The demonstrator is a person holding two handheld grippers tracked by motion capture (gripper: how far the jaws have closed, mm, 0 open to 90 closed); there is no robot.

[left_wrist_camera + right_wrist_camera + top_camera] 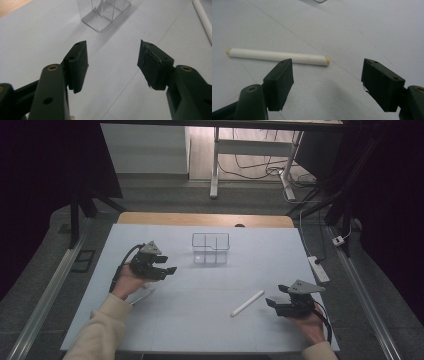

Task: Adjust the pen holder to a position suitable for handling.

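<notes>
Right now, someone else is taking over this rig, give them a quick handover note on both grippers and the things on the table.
Left gripper: open, nothing between its jaws, held above the table, pointing toward the clear divided container.
Right gripper: open, empty, just right of the white stick.
The stick lies flat on the table, apart from both grippers and well short of the container.
Done: the pictures show nothing in the container.
Left: probably grasp the stick and bring it to the container.

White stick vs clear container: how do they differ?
The white stick is opaque, slim and lies flat near the right tool; the clear container is see-through, boxy, stands upright with a divider inside, farther back. Both rest on the table, and neither is held.
</notes>
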